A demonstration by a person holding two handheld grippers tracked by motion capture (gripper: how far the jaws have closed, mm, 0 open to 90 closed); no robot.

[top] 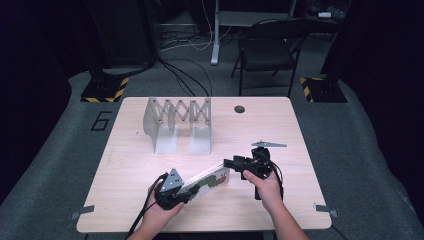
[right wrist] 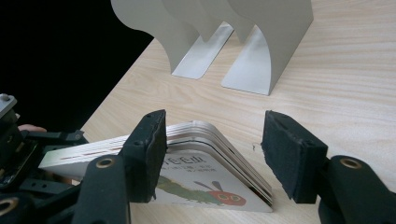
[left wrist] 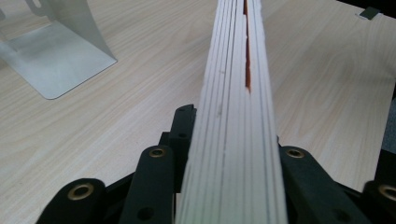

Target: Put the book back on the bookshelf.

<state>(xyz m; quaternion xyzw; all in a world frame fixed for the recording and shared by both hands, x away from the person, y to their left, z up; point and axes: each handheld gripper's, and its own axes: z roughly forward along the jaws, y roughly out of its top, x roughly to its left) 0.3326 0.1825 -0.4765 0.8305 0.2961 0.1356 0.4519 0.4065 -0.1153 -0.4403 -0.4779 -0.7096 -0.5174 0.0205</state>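
A thick board book (top: 210, 179) lay tilted on the bench (top: 125, 165), near its front edge and between the two hands, well short of the metal bookend rack (top: 179, 122) that stood farther back. The left tool (left wrist: 233, 186) was clamped across the book's stack of stiff card pages, its pads pressing on both covers. The right tool (right wrist: 212, 154) stood apart at the book's other end, with one rounded corner lying between its pads but neither pad pressing on it.

The book looked rigid and fairly heavy for its size, with glossy covers likely to slide under a light pinch. Its pages were loose at the open edge and could fan, so the safest hold seemed across the full thickness, near the spine or a corner, squeezing all pages together. Held at one end alone, it would probably sag or twist.
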